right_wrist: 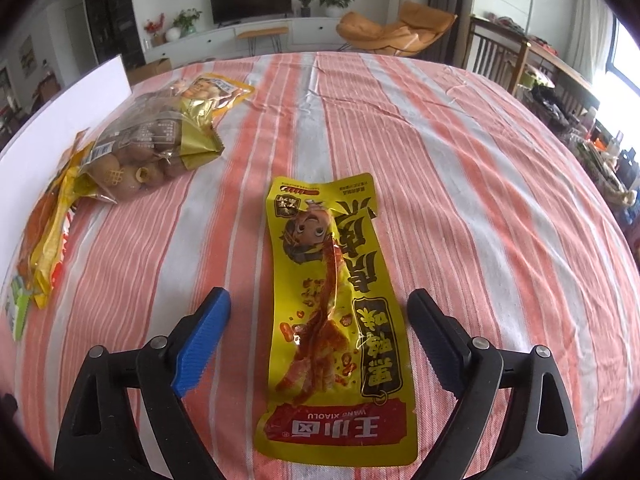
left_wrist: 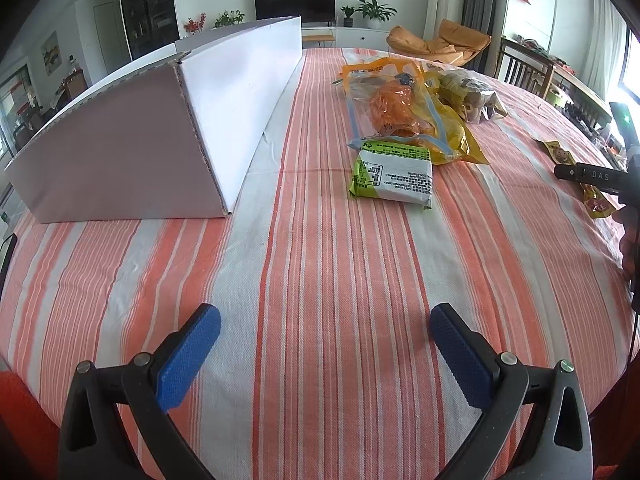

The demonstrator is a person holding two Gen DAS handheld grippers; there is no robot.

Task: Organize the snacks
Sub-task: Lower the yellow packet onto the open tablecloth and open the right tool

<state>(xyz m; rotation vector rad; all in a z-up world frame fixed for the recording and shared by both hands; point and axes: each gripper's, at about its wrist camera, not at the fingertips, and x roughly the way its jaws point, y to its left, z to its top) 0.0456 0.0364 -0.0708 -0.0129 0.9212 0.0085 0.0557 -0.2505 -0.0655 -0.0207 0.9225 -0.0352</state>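
Observation:
A long yellow chicken-foot snack packet (right_wrist: pixel 340 280) lies flat on the striped tablecloth (right_wrist: pixel 480 200). My right gripper (right_wrist: pixel 319 300) stands open astride it, and its blue pads do not touch the wrapper. My left gripper (left_wrist: pixel 326 320) is open over bare cloth near the table's front, with nothing between its fingers. In the left wrist view, one of the right gripper's black fingers (left_wrist: pixel 588 176) shows at the right edge above that same yellow packet (left_wrist: pixel 598 204). A white cardboard box (left_wrist: pixel 160 128) stands at the left.
A green-and-white packet (left_wrist: pixel 392 176), an orange snack bag (left_wrist: pixel 392 104), a yellow bag (left_wrist: pixel 452 136) and a clear bag of brown round snacks (right_wrist: pixel 144 156) lie clustered mid-table beside the box. Wooden chairs (left_wrist: pixel 532 72) stand beyond the table's right edge.

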